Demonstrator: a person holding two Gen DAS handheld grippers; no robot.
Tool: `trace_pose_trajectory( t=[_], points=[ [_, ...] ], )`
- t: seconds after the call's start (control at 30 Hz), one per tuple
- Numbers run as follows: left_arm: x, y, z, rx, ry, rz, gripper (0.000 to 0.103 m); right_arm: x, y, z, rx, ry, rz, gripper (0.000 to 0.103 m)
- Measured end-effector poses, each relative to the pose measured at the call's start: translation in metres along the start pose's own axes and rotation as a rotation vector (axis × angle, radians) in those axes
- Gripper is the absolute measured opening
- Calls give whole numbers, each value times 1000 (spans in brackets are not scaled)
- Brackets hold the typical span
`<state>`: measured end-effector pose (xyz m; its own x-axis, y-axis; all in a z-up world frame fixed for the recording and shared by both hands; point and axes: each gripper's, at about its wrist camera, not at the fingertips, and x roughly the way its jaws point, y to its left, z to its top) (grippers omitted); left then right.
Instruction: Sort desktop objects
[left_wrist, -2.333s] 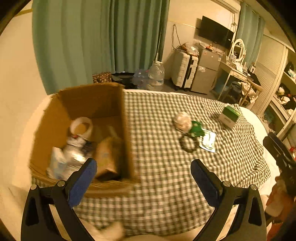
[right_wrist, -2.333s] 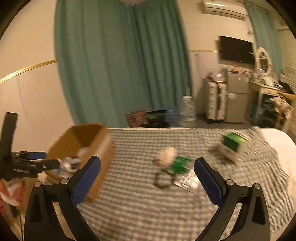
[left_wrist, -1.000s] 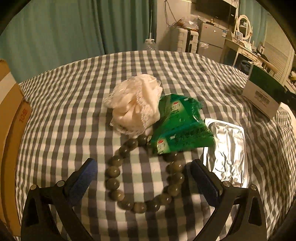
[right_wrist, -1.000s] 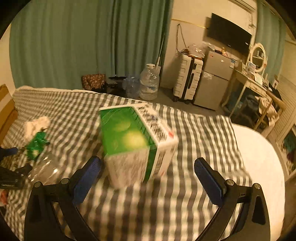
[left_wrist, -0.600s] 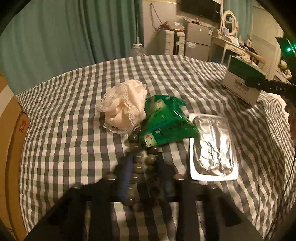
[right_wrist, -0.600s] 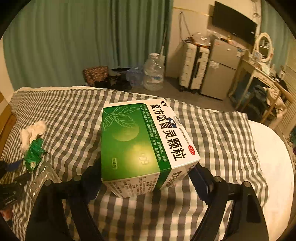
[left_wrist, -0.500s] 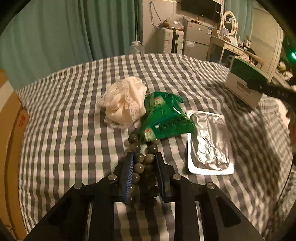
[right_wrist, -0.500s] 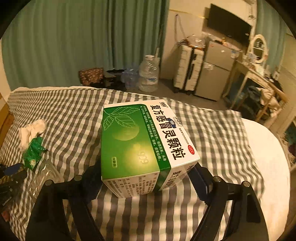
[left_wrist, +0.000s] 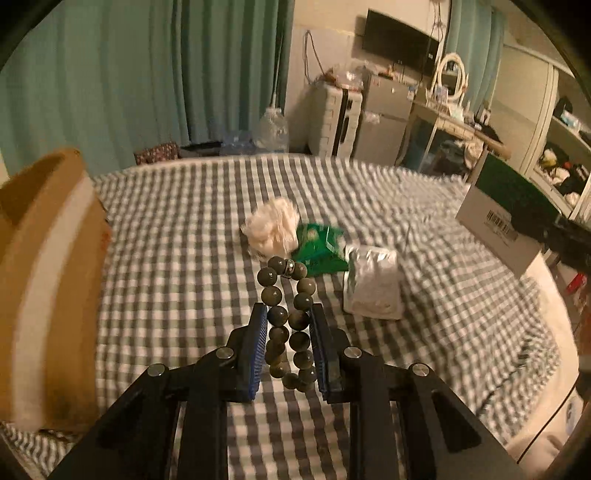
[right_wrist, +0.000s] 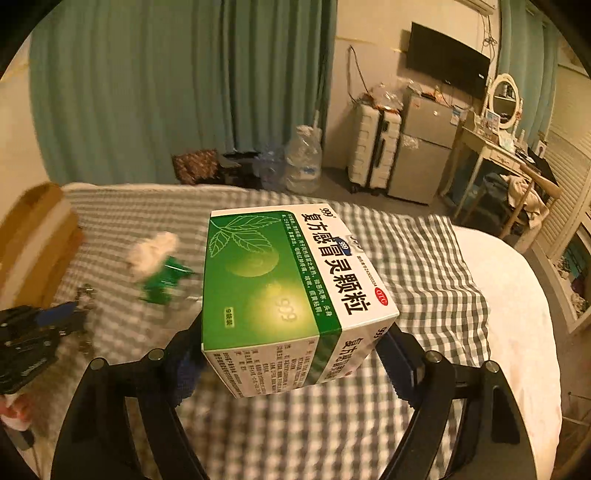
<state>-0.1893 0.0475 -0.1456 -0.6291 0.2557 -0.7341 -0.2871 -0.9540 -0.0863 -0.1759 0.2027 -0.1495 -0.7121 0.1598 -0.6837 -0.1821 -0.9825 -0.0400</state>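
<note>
Blue-padded left hand-held gripper (left_wrist: 287, 325) is clamped on the bead bracelet (left_wrist: 289, 317): dark olive beads squeezed into a narrow loop between the pads, top of the loop sticking out past the fingertips, bracelet lifted clear of the checked cloth (left_wrist: 177, 258).

Right hand-held gripper (right_wrist: 291, 354) is closed on the green-and-white medicine box (right_wrist: 291, 291), one finger on each side, box held above the cloth and tilted, green face up with Chinese print along the white band. Same box shows at the right edge of the left wrist view (left_wrist: 506, 218), barcode side facing the camera.

On the cloth, beyond the bracelet: white lace bundle (left_wrist: 271, 229), green snack packet (left_wrist: 319, 247) touching it, silver foil pack (left_wrist: 373, 288) just beside the packet. All three are blurred in the right wrist view.

Cardboard box (left_wrist: 44, 280) sits at the left edge of the cloth, near the left hand-held gripper; contents not visible.

Background: teal curtains (right_wrist: 177, 85), water jug (right_wrist: 303, 162) on the floor, suitcase (right_wrist: 373, 147), wall TV (right_wrist: 447, 74).
</note>
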Motion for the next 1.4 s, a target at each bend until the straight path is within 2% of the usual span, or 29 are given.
trace_pose_trajectory(
  t=[0.03, 0.07, 0.23, 0.3, 0.37, 0.43, 0.47, 0.5, 0.57, 0.67, 0.8, 0.87, 0.97, 1.13, 1.2, 1.3, 1.33, 1.37, 1.4],
  points=[
    [-12, 3, 5, -1, -16, -1, 22, -9, 7, 3, -8, -8, 6, 82],
    [-23, 5, 9, -2, -35, -2, 0, -17, 12, 7, -18, -20, 10, 82],
    [-85, 16, 34, 14, -136, 14, 0, -70, 58, 33, -89, -101, 39, 82],
    [-99, 20, 41, 20, -144, 9, 0, -87, 75, 42, -106, -130, 47, 82],
    [-104, 26, 45, 17, -96, -17, 2, -99, 87, 47, -107, -145, 57, 82],
    [-100, 34, 41, -14, -46, -32, 11, -107, 97, 50, -104, -162, 68, 82],
    [-98, 35, 36, -22, -32, -44, 28, -109, 100, 50, -104, -164, 72, 82],
    [-93, 37, 28, -30, -20, -51, 51, -110, 102, 50, -103, -164, 77, 81],
    [-80, 40, 9, -55, -1, -56, 64, -109, 109, 44, -99, -160, 85, 80],
    [-52, 40, -14, -89, 60, -57, 67, -95, 107, 34, -88, -136, 100, 79],
    [-1, 38, -39, -126, 156, -49, 67, -50, 103, 9, -72, -46, 119, 78],
    [24, 36, -50, -138, 194, -48, 67, -41, 99, 3, -65, -33, 124, 78],
    [51, 33, -59, -132, 229, -30, 67, -1, 75, -23, 14, 30, 149, 78],
    [88, 30, -58, -108, 224, 38, 67, 26, 46, -46, 132, 40, 182, 78],
    [94, 25, -55, -84, 196, 48, 75, 36, 41, -52, 160, 43, 195, 78],
    [99, 18, -55, -52, 192, 60, 77, 46, 39, -63, 189, 58, 206, 78],
    [98, 17, -55, -41, 183, 57, 74, 48, 38, -62, 192, 60, 209, 78],
    [97, 17, -56, -26, 174, 55, 47, 48, 39, -63, 192, 63, 208, 78],
    [94, 17, -56, -3, 157, 51, 9, 48, 39, -64, 188, 64, 207, 78]
  ],
)
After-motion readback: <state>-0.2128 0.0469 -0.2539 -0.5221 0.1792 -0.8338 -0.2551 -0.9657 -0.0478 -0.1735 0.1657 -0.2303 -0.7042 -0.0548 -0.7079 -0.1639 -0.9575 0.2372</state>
